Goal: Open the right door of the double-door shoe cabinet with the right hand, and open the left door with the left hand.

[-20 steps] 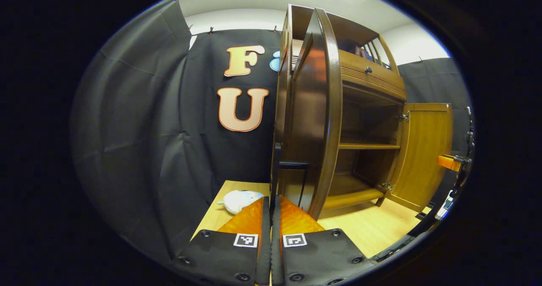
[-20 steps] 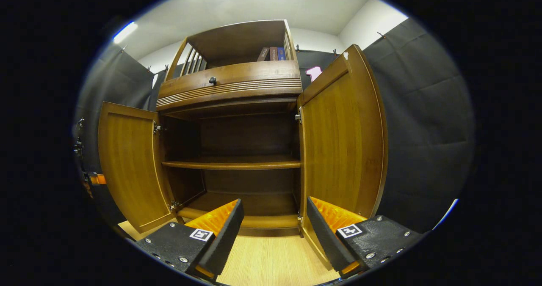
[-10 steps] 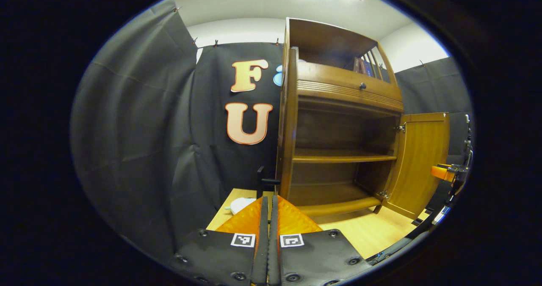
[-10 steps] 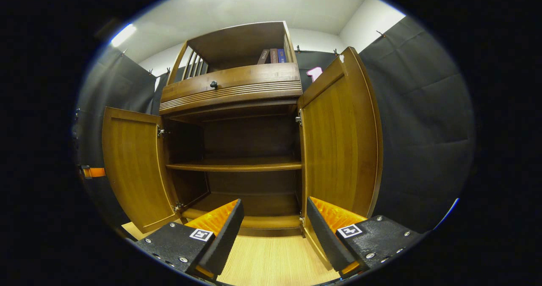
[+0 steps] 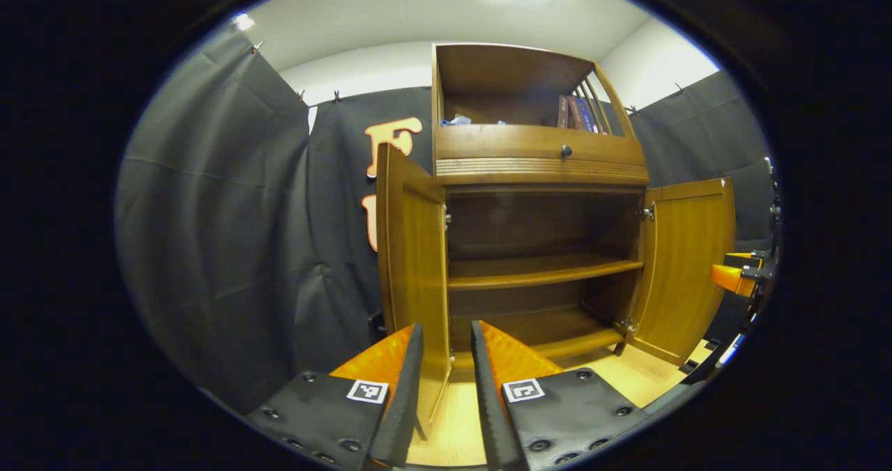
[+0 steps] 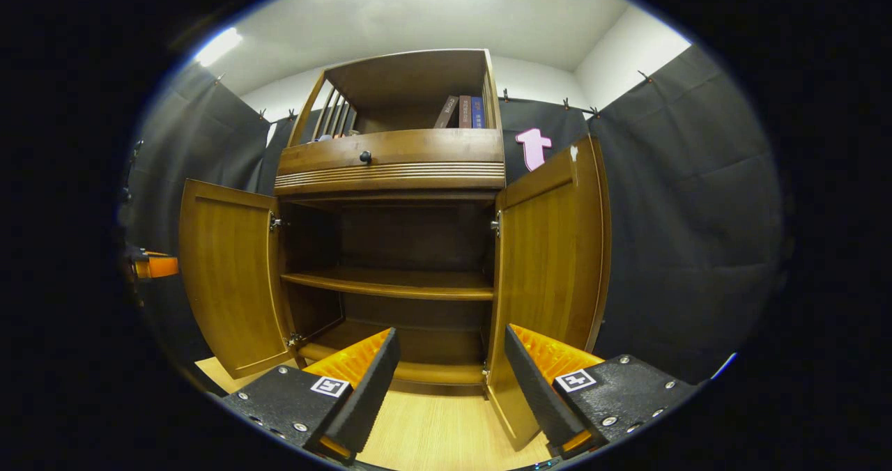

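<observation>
In the left gripper view, the left gripper (image 5: 446,359) sits nearest, its two fingers parted by a narrow gap with the free edge of the left door (image 5: 417,262) between them; I cannot tell whether either finger touches the wood. That door stands upright, its long axis vertical, swung out from the cabinet so its edge points toward the camera.

In the right gripper view, the right gripper (image 6: 449,366) has its two fingers spread wide with nothing between them, hovering above the light wooden floor (image 6: 432,436) in front of the cabinet. The right door (image 6: 550,269) stands upright just beyond the right-hand finger, swung outward with its inner face showing.

Behind both stands the double-door shoe cabinet (image 6: 390,248), upright, its front facing the cameras. It has two doors, both open, and one inner shelf (image 6: 390,284) running across, with the bottom board below it. Above the doors is one drawer (image 6: 390,156) with one dark knob (image 6: 365,156). The open top compartment holds three books (image 6: 463,111) leaning at its right side.

Farthest back is the white ceiling (image 6: 432,25) with its light.
</observation>
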Demonstrator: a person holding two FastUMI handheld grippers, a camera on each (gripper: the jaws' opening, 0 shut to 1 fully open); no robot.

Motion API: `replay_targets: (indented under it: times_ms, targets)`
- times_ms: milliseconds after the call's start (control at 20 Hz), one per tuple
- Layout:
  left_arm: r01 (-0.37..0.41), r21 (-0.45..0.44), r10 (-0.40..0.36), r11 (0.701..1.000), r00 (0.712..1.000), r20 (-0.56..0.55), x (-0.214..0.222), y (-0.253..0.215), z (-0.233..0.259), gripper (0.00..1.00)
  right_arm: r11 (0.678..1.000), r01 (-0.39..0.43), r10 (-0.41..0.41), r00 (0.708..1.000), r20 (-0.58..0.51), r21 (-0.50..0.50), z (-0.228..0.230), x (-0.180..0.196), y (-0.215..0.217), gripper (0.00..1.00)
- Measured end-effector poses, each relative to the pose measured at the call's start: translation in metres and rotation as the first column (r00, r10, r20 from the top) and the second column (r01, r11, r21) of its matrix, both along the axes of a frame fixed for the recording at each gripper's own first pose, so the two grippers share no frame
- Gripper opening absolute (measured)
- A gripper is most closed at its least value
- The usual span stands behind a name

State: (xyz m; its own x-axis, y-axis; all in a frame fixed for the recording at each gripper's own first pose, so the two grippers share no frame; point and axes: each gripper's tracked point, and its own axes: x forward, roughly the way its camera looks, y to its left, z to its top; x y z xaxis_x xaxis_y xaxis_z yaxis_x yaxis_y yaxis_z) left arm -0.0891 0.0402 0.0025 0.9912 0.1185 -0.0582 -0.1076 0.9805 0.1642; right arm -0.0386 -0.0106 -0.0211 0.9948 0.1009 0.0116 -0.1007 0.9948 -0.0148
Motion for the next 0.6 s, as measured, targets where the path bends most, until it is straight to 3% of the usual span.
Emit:
replay_targets:
  times_ms: [200,250,300,400,450,600]
  targets:
    - [0.000,-0.046,0.001,0.999,0.999,0.038,0.006,-0.014,0.013,0.79,1.000,-0.008,0.007,1.000,0.016,0.009,0.013,-0.008,0.000,0.99]
    - [0.002,-0.058,0.000,0.998,0.999,0.035,0.007,-0.015,0.015,0.82,1.000,-0.007,0.007,1.000,0.014,0.017,0.014,-0.009,0.000,0.86]
    - [0.001,-0.066,0.001,0.998,1.000,0.031,0.008,-0.017,0.015,0.91,1.000,-0.006,0.005,1.000,0.017,0.017,0.017,-0.011,-0.001,0.98]
    - [0.001,-0.063,0.002,0.998,0.999,0.036,0.009,-0.019,0.019,0.99,1.000,0.000,0.000,1.000,0.026,0.008,0.021,-0.011,-0.002,0.99]
    - [-0.005,-0.056,0.007,0.998,0.999,0.038,0.007,-0.018,0.020,0.98,1.000,0.000,-0.001,1.000,0.029,0.008,0.023,-0.012,-0.002,0.92]
    - [-0.027,-0.042,0.028,0.999,0.999,0.036,0.008,-0.015,0.021,0.96,1.000,0.001,-0.002,0.999,0.032,0.016,0.026,-0.013,-0.003,0.92]
